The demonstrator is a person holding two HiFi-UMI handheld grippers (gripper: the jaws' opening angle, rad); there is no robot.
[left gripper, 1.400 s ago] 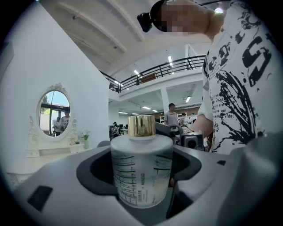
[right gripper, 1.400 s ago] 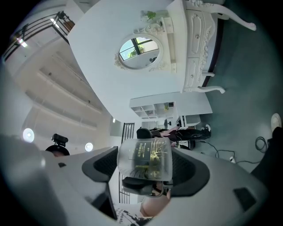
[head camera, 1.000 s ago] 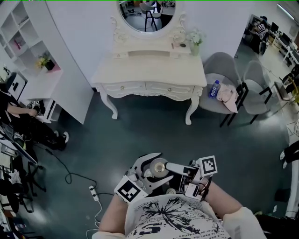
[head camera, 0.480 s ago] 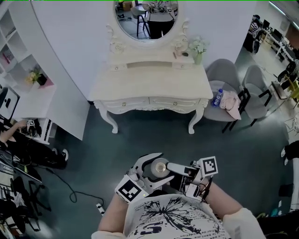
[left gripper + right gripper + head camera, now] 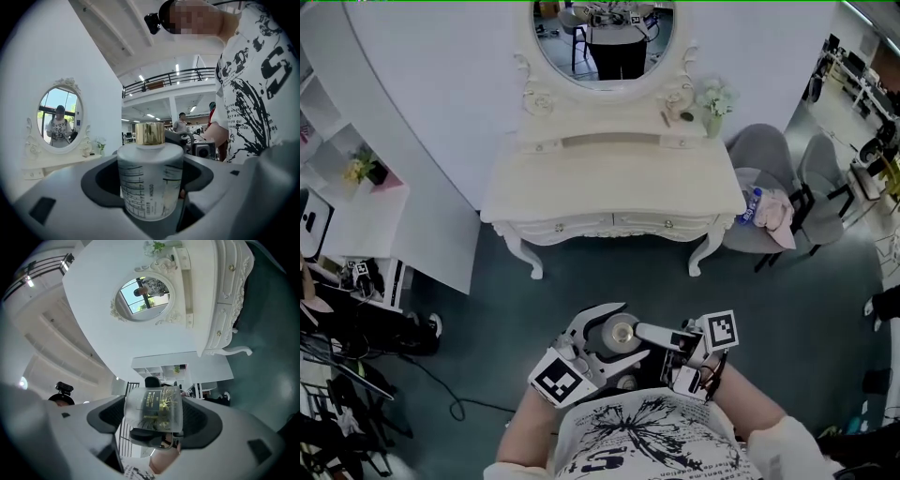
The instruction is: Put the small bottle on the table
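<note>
A small frosted bottle (image 5: 621, 333) with a gold cap is held close in front of my body, low in the head view. My left gripper (image 5: 602, 336) closes round it from the left and my right gripper (image 5: 645, 349) from the right. The left gripper view shows the bottle (image 5: 150, 180) upright between the left gripper's (image 5: 150, 190) jaws. Seen from the right gripper view, the bottle (image 5: 153, 409) is end-on inside the right gripper (image 5: 154, 422). The white dressing table (image 5: 609, 183) with an oval mirror (image 5: 603, 37) stands ahead across the dark floor.
A small vase of flowers (image 5: 713, 98) and small items stand on the table's raised back shelf. Two grey chairs (image 5: 787, 202) hold a pink cloth and a blue bottle (image 5: 754, 206) at the right. White shelving (image 5: 366, 202) and floor cables are at the left.
The dressing table has drawn nearer and lower in the head view, and the shelving has slid toward the left edge. Both grippers keep the same hold on the bottle.
</note>
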